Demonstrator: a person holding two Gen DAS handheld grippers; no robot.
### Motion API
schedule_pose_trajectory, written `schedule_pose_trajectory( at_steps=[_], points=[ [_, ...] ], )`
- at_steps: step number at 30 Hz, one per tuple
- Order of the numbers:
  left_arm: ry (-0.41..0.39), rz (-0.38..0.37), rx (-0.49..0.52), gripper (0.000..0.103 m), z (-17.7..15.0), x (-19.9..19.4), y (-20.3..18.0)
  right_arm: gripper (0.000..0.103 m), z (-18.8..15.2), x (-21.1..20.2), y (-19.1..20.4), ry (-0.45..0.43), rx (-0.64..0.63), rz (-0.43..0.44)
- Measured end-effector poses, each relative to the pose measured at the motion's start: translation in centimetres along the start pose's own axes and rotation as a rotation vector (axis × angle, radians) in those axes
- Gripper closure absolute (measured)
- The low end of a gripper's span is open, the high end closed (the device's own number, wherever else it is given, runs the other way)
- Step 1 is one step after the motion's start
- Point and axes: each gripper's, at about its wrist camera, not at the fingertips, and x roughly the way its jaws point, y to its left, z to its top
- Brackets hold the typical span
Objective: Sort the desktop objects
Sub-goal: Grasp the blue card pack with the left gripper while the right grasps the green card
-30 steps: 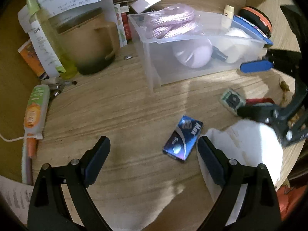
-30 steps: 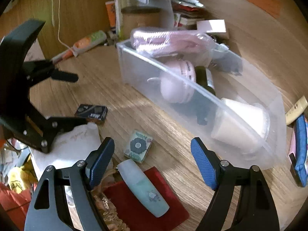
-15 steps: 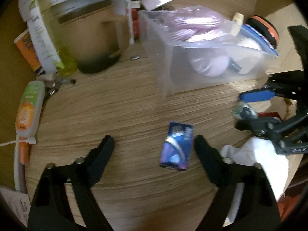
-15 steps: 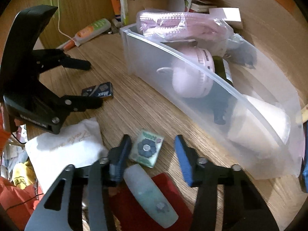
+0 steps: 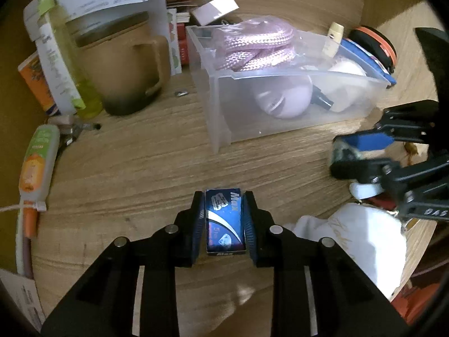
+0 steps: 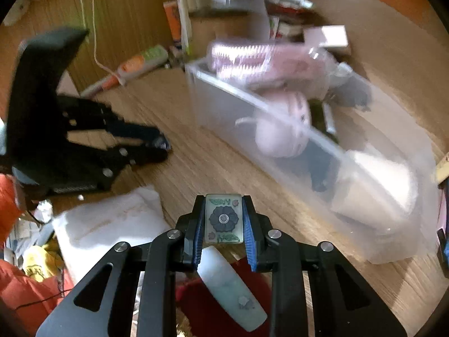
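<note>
You are clamping both tongs at once, the left tongs point(image 5: 223, 221) having just closed onto the blue box point(image 5: 223, 220) at lower centre, the right tongs point(image 6: 223, 219) onto the flowered tile point(image 6: 223, 219), both ready for lifting toward the clear bin point(image 5: 280, 112) on the desk point(image 5: 140, 174).

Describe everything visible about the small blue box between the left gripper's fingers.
The small blue box is a flat, glossy rectangular pack, dark blue with a white swoosh, "Max" printed in white at its top and again on its near edge. It looks like printed card. It lies lengthwise along the left gripper, whose blue-padded fingers have just been closing and now press its two long sides. It sits low over the wooden desk, but whether it still rests there cannot be told.
</note>
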Motion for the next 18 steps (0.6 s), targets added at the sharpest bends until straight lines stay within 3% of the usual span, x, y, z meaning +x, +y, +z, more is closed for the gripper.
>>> schedule_pose_trajectory(
  at_steps=[12,18],
  points=[
    [-0.222,-0.012,0.01,0.076,2.7,-6.4,-2.1,0.081,0.9,-6.0,-2.7,-0.2,0.087,-0.025],
    [-0.27,-0.079,0.021,0.076,5.0,-7.3,-3.7,0.081,1.1,-7.9,-5.6,-0.27,0.16,-0.043]
  ],
)
